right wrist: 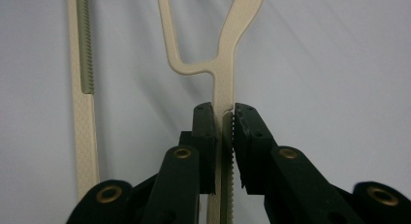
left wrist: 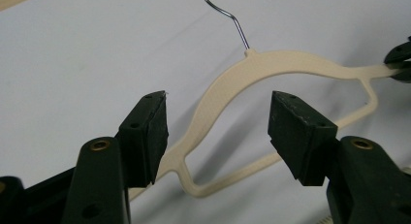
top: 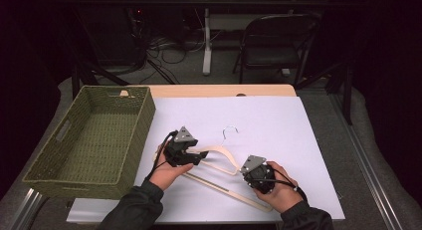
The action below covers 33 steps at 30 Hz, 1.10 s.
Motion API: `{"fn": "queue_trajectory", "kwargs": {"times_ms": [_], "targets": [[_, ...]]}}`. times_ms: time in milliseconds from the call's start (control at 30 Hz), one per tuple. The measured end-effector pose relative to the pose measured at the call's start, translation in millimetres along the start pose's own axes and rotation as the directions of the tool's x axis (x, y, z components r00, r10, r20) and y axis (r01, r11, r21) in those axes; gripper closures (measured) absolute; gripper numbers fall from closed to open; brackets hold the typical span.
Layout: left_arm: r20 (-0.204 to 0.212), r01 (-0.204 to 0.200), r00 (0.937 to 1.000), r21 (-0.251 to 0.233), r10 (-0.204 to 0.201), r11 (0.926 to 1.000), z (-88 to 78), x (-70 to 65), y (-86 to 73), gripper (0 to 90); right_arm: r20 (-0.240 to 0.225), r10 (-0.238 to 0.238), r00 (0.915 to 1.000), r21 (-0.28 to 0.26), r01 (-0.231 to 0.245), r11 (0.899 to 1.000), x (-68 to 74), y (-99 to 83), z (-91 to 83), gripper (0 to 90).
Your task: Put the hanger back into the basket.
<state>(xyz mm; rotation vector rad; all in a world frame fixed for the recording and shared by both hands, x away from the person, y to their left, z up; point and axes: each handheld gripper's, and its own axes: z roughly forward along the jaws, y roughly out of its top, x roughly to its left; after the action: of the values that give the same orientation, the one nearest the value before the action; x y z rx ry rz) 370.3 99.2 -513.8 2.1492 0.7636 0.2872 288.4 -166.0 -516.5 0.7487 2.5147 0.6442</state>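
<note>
High view: your cream hanger point(top: 219, 163) is lying flat on the white sheet point(top: 278, 125) covering the worktop, wire hook point(top: 230, 131) pointing away from you. Your left gripper point(top: 195, 158) sits right at its left shoulder, your right gripper point(top: 246, 174) at its right arm. The green woven basket point(top: 64, 175) is off to the left, apart from the hanger.

Left gripper view: your fingers point(left wrist: 145, 132) are wide apart with nothing pinched. The hanger's point(left wrist: 213, 95) curved shoulder runs through the gap just beyond them. Far right edge, you can spot your other gripper on the hanger's arm.

Right gripper view: your fingers point(right wrist: 203, 132) are clamped tight on the hanger's point(right wrist: 224, 64) arm, just below the spot where it forks.
</note>
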Motion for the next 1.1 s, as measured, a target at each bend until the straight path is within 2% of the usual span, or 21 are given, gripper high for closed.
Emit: {"fn": "queue_trajectory", "kwargs": {"times_ms": [33,67,133,200,267,333,367,500,633,833,1033,1100], "targets": [[0.000,-0.009,1.0000,0.003,0.009,1.0000,3.9,1.0,0.2,40.1,0.006,0.003,1.0000,-0.015,-0.003,1.000,0.5,-0.4,0.9,79.2],[0.000,-0.007,1.0000,0.004,0.007,1.0000,6.2,1.2,0.1,40.1,0.007,0.002,1.0000,-0.008,-0.002,1.000,0.8,0.0,0.3,79.2],[0.004,0.006,1.0000,0.020,-0.006,0.9998,12.1,3.2,-0.7,40.2,-0.006,-0.002,1.0000,-0.031,0.002,1.000,0.5,-0.2,1.4,79.2],[-0.001,0.011,0.9999,0.034,-0.011,0.9994,16.0,4.9,-1.7,40.1,0.009,-0.010,0.9999,0.000,0.010,1.000,0.9,1.0,-1.3,79.2],[-0.004,0.007,1.0000,0.051,-0.007,0.9987,19.5,7.0,-3.0,40.2,0.005,-0.008,1.0000,-0.002,0.008,1.000,1.5,1.3,-1.2,79.2],[-0.003,0.006,1.0000,0.059,-0.006,0.9982,20.5,7.5,-3.3,40.1,0.022,-0.016,0.9996,-0.016,0.017,1.000,2.2,1.2,-0.6,79.2],[-0.004,-0.003,1.0000,0.069,0.003,0.9976,22.9,7.7,-4.1,40.1,-0.004,-0.013,0.9999,-0.043,0.012,0.999,2.0,0.6,1.2,79.2],[-0.007,-0.019,0.9998,0.089,0.019,0.9959,27.4,7.4,-5.3,40.3,0.026,-0.020,0.9995,-0.016,0.021,1.000,3.2,1.5,-1.3,79.2],[-0.019,-0.030,0.9993,0.117,0.033,0.9927,31.6,8.4,-7.0,44.6,0.018,-0.019,0.9996,-0.028,0.020,0.999,4.3,1.4,-1.0,79.2],[-0.030,-0.031,0.9989,0.135,0.035,0.9903,33.8,9.3,-7.7,56.7,0.015,-0.028,0.9995,-0.027,0.029,0.999,4.9,1.6,-0.4,79.1],[-0.030,-0.080,0.9959,0.140,0.085,0.9868,32.5,6.9,-7.0,61.2,0.013,-0.033,0.9994,-0.021,0.033,0.999,5.0,1.5,-0.7,79.1],[-0.031,-0.100,0.9939,0.143,0.106,0.9846,31.4,5.3,-6.8,62.9,0.016,-0.033,0.9993,-0.033,0.033,0.999,5.3,0.9,0.6,79.0]]}}
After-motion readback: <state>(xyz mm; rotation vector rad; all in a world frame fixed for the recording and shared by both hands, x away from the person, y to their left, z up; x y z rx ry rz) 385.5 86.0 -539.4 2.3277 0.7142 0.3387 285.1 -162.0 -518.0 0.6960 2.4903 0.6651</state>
